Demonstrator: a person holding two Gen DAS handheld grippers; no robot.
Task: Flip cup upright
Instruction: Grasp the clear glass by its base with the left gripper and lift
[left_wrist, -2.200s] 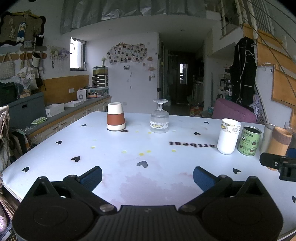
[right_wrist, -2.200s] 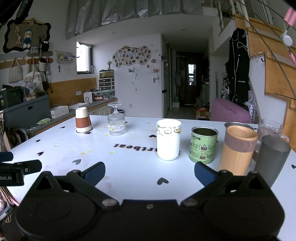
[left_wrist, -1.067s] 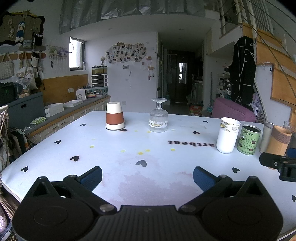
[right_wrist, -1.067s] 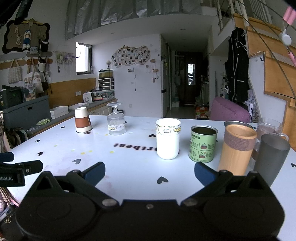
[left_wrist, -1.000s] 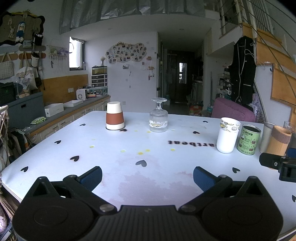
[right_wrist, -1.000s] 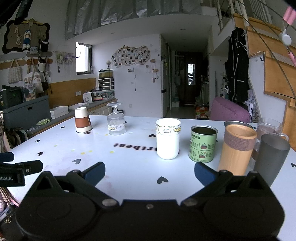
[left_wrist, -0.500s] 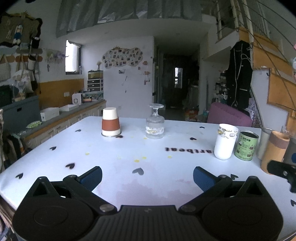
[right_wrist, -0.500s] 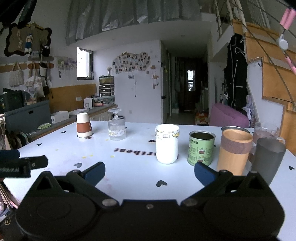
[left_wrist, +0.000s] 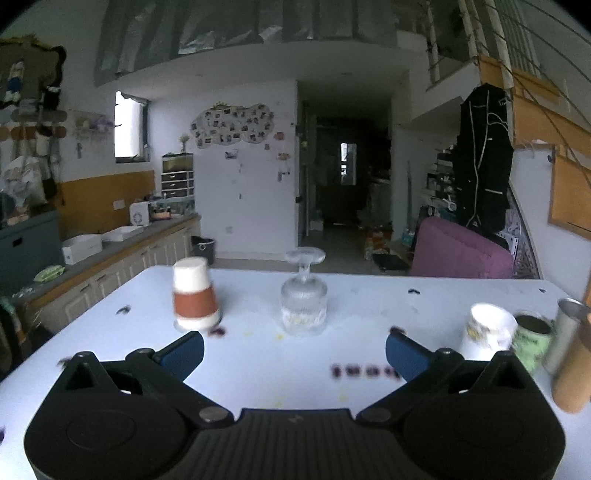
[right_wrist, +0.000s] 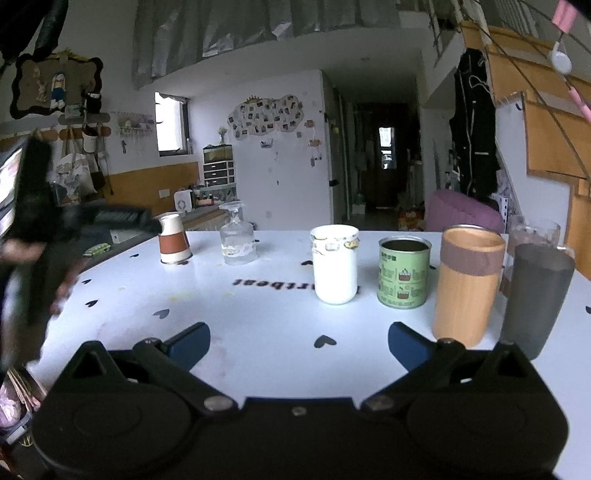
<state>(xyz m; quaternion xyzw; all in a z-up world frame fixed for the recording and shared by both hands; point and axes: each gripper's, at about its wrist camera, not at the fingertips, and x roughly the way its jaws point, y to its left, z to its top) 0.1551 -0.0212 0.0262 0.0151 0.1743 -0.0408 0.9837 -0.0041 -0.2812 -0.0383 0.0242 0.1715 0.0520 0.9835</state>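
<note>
A white and terracotta paper cup (left_wrist: 194, 293) stands upside down at the far left of the white table (left_wrist: 258, 369); it also shows in the right wrist view (right_wrist: 173, 239). A stemmed glass (left_wrist: 303, 297) stands upside down to its right, and shows in the right wrist view (right_wrist: 237, 234) too. My left gripper (left_wrist: 293, 352) is open and empty, raised above the table, with the glass ahead between its fingers and the cup just past its left fingertip. My right gripper (right_wrist: 297, 341) is open and empty, low over the near table.
A row of upright containers stands on the right: a white jar (right_wrist: 335, 264), a green tin (right_wrist: 403, 271), a bamboo cup (right_wrist: 465, 286), a grey tumbler (right_wrist: 533, 299). The left hand and gripper body (right_wrist: 37, 251) show blurred at the left of the right wrist view.
My left gripper has risen and moved forward toward the upside-down cup and glass, which now look much nearer. My right gripper has barely moved.
</note>
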